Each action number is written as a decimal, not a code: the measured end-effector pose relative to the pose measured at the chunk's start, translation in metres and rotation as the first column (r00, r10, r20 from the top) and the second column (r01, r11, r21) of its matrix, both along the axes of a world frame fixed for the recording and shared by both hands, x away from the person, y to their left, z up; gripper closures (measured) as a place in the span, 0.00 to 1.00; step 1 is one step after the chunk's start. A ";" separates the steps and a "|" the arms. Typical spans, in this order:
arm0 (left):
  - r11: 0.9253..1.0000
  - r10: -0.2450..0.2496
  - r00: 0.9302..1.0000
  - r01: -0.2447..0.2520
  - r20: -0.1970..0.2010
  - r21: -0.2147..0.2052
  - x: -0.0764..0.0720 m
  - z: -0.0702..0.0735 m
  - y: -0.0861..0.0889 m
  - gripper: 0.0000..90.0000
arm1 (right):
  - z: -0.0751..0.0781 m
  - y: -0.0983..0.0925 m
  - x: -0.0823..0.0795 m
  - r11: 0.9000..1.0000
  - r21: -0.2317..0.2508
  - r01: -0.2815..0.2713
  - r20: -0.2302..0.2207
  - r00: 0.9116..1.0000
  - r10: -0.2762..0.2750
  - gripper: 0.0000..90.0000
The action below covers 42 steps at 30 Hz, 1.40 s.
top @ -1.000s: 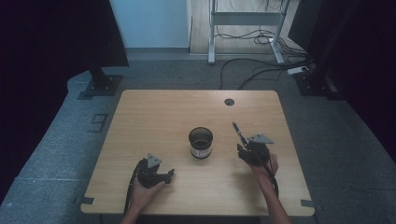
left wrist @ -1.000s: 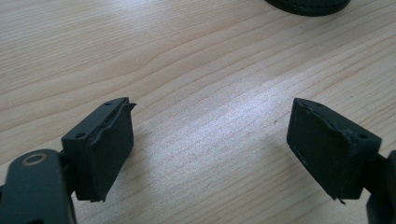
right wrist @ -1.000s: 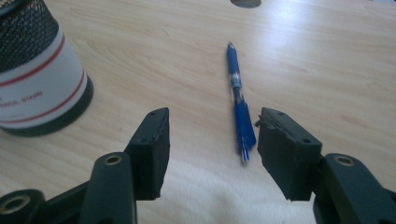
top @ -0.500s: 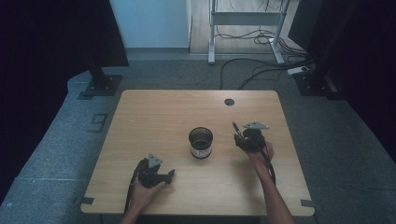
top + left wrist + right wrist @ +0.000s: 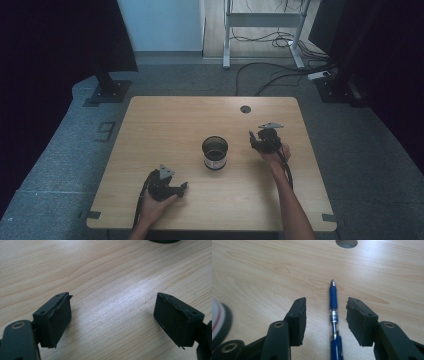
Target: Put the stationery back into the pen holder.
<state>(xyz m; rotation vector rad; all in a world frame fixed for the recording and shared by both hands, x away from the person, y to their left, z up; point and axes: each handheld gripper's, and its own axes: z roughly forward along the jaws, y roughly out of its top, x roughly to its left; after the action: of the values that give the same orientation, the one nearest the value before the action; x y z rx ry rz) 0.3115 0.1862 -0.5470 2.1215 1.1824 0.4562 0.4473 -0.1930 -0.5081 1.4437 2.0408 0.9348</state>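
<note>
Right gripper (image 5: 325, 322) low over table (image 5: 262, 277), jaws partly apart and just been closing, pads not yet touching anything. Blue pen (image 5: 333, 315) flat on wood between them, nearer the right-hand pad, tip pointing away toward a round hole (image 5: 346, 243) at far edge. Dark cup (image 5: 215, 152) just left of this gripper in high view, near table centre. Left gripper (image 5: 112, 322) well apart at near-left, jaws looking wide w/ bare wood between.

Matt pale wood table (image 5: 262, 277), glossy blue plastic pen (image 5: 333, 302) with metal tip
</note>
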 end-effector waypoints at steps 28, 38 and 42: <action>1.000 -0.007 1.000 0.007 -0.002 -0.004 0.000 0.000 0.000 0.17 | -0.026 0.004 0.049 0.999 -0.031 0.039 -0.039 0.998 -0.040 0.59; 1.000 -0.008 1.000 0.008 -0.003 -0.001 0.000 0.000 0.000 0.17 | -0.036 0.007 0.053 0.998 -0.039 0.039 -0.047 0.998 -0.041 0.60; 1.000 -0.008 1.000 0.008 -0.002 0.001 0.000 0.000 -0.001 0.17 | -0.036 0.006 0.054 0.999 -0.020 0.035 -0.048 0.998 -0.036 0.65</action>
<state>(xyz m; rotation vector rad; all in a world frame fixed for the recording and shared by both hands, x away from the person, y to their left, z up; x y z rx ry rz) 0.3117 0.1856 -0.5471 2.1277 1.1747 0.4510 0.5010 -0.1869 -0.5445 1.5008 2.0462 0.8714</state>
